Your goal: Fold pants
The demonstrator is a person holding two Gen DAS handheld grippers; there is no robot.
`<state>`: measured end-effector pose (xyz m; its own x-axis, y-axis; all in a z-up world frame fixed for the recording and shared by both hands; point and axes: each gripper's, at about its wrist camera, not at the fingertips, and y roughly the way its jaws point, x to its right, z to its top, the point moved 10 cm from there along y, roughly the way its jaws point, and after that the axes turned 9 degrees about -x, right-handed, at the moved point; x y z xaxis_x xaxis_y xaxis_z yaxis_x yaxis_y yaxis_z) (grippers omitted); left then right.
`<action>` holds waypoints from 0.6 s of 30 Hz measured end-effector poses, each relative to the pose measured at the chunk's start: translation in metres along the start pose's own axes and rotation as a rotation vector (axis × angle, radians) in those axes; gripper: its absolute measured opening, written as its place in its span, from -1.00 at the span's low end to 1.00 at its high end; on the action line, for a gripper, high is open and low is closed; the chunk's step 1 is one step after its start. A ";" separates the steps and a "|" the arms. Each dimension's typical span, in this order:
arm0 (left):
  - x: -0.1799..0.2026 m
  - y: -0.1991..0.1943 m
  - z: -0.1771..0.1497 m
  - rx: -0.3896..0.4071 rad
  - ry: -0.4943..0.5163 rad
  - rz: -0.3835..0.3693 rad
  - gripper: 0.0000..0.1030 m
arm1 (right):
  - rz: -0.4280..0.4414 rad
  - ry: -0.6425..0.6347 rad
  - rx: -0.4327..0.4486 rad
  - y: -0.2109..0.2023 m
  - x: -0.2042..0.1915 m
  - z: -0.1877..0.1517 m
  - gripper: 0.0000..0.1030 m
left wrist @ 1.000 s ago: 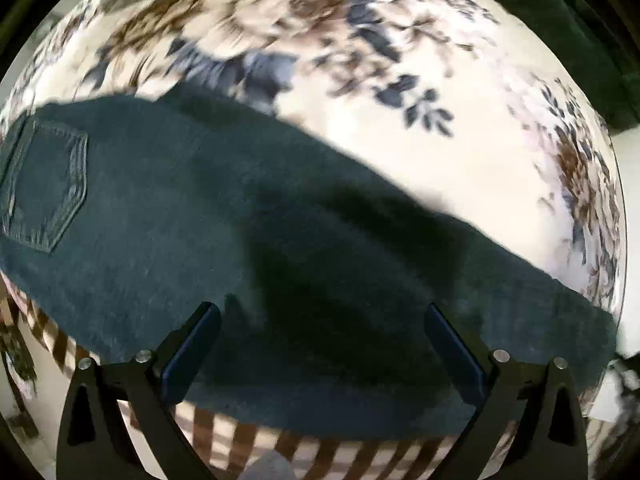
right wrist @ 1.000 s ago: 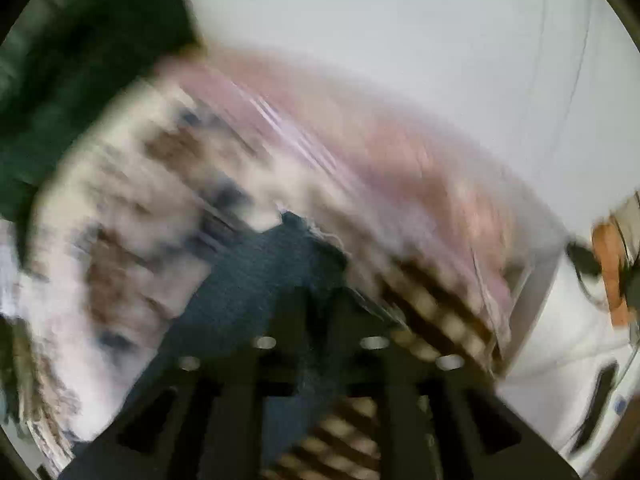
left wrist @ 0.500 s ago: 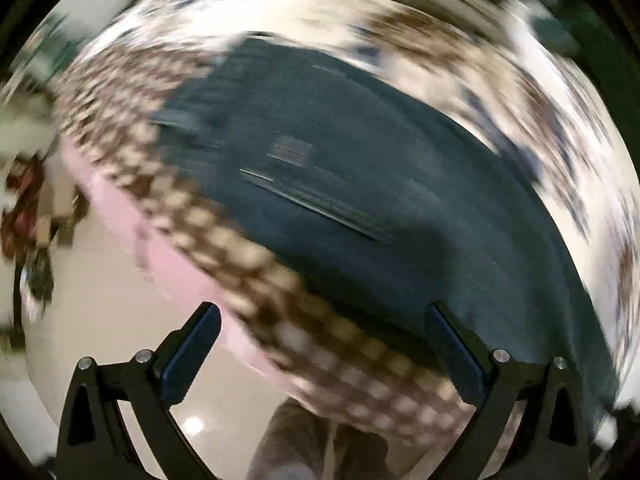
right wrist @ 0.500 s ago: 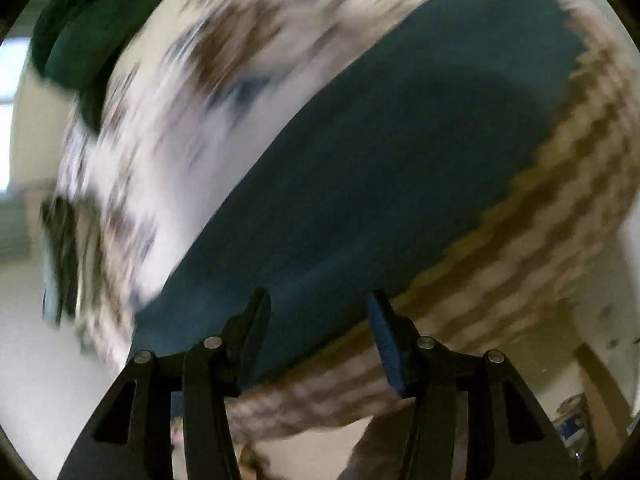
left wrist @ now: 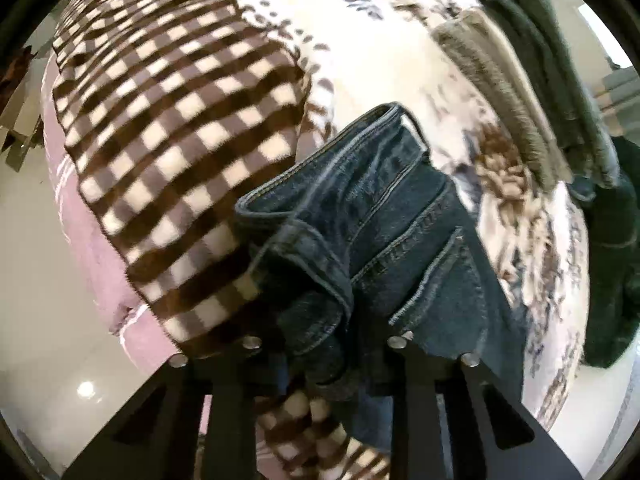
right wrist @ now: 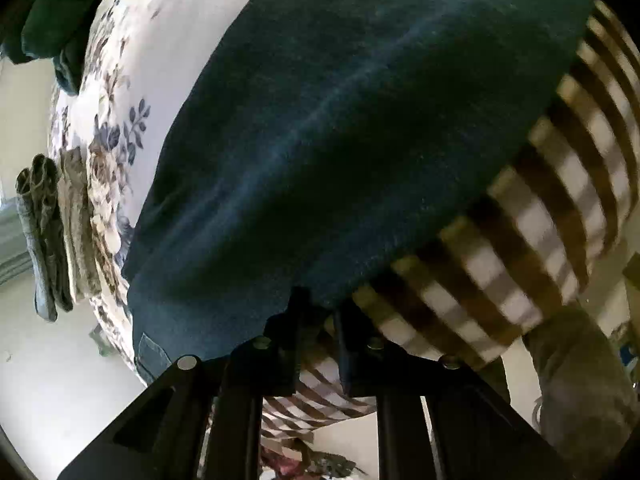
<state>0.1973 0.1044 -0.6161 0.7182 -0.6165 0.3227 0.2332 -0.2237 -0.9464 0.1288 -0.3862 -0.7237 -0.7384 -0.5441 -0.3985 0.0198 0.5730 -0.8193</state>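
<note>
On the checked blanket [left wrist: 180, 120] the left gripper [left wrist: 328, 360] is clamped on the waistband of the jeans [left wrist: 380, 232], while the right gripper [right wrist: 316, 336] seems pinched on their near edge [right wrist: 340, 140], though shadow blurs it.

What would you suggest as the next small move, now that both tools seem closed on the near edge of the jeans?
Probably lift both together and carry the near edge across. The left tool pinches the jeans at the waistband, the right tool pinches the long edge, and the denim lies flat on the floral bedspread.
</note>
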 end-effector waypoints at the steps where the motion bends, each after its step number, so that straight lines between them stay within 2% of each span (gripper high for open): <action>1: 0.000 -0.009 -0.003 0.001 0.007 -0.022 -0.60 | -0.033 -0.037 0.017 -0.006 -0.004 -0.005 -0.82; 4: -0.005 -0.020 -0.004 -0.013 0.032 -0.034 -0.61 | -0.114 -0.109 0.046 -0.023 -0.008 -0.013 -0.96; 6: -0.010 -0.012 -0.004 -0.039 0.038 -0.026 -0.61 | -0.157 -0.130 0.024 -0.024 -0.005 -0.015 -0.96; 7: -0.017 -0.002 -0.004 -0.061 0.039 -0.007 -0.60 | -0.179 -0.134 0.001 -0.023 0.000 -0.014 -0.96; 10: -0.026 0.005 -0.006 -0.116 0.019 -0.012 -0.53 | -0.295 -0.203 -0.115 -0.014 -0.010 -0.015 -0.89; 12: -0.024 -0.011 -0.010 -0.119 0.029 -0.011 -0.47 | -0.319 -0.330 -0.163 -0.022 -0.045 -0.021 -0.87; 13: -0.024 -0.021 -0.012 -0.106 0.046 0.034 -0.43 | -0.324 -0.423 -0.162 -0.029 -0.071 -0.024 -0.63; 14: -0.024 -0.030 -0.014 -0.092 0.061 0.060 -0.35 | -0.326 -0.486 -0.156 -0.032 -0.091 -0.025 -0.19; 16: -0.015 -0.052 -0.014 -0.040 0.120 0.114 0.01 | -0.309 -0.621 -0.150 -0.030 -0.144 -0.024 0.26; 17: -0.010 -0.058 -0.012 -0.015 0.140 0.138 0.42 | -0.294 -0.667 -0.147 -0.024 -0.166 -0.022 0.25; 18: -0.004 -0.061 -0.009 0.011 0.163 0.158 0.61 | -0.285 -0.736 -0.150 -0.013 -0.193 -0.018 0.25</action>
<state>0.1742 0.1136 -0.5594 0.6315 -0.7570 0.1677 0.1336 -0.1069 -0.9853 0.2589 -0.2773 -0.6282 -0.0662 -0.9163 -0.3951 -0.2318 0.3992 -0.8871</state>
